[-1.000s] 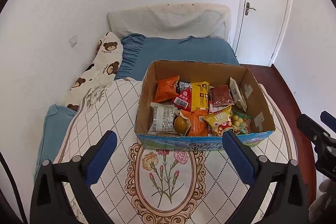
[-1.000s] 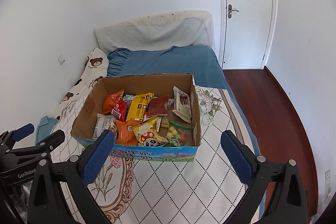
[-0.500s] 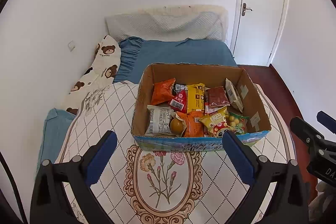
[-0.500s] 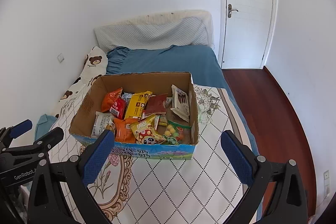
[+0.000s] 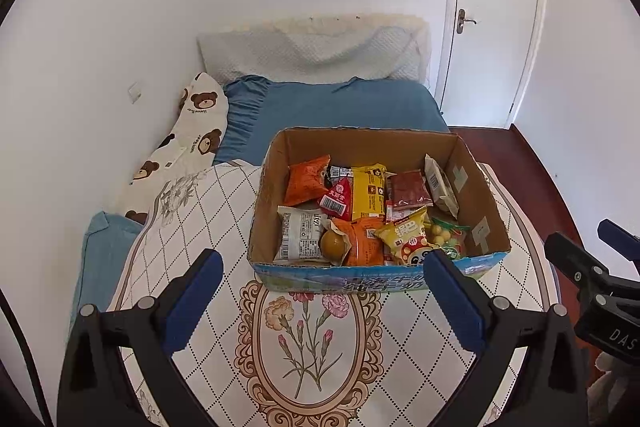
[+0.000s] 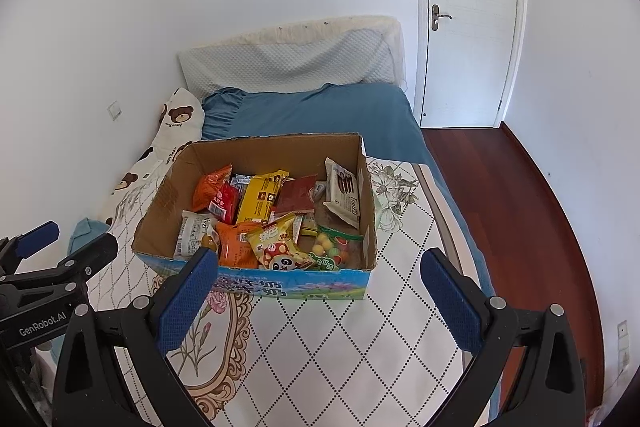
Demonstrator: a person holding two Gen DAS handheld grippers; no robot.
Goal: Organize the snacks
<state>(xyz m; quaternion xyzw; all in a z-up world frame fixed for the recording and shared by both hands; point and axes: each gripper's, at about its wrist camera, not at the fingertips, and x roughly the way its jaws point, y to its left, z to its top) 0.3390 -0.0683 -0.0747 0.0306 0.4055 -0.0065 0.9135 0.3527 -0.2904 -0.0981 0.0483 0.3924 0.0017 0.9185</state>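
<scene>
An open cardboard box (image 5: 480,195) sits on the patterned bedspread, also in the right wrist view (image 6: 160,203). It holds several snack packs: an orange bag (image 5: 306,179), a yellow pack (image 5: 368,191), a dark red pack (image 5: 408,189), a white pack (image 5: 298,235) and a panda-print yellow bag (image 6: 276,247). My left gripper (image 5: 320,307) is open and empty, hovering in front of the box. My right gripper (image 6: 320,307) is open and empty, in front of the box's right corner. Each gripper shows at the edge of the other's view.
The bed has a white floral bedspread (image 5: 312,343), a blue sheet (image 5: 340,107), a bear-print pillow (image 5: 192,135) by the left wall and a quilted headboard (image 5: 316,55). A red wood floor (image 6: 512,195) and a white door (image 6: 468,15) lie to the right.
Both grippers have drawn back and up slightly, so the box sits a little lower and farther in each view. Both stay open and the snacks have not moved.
</scene>
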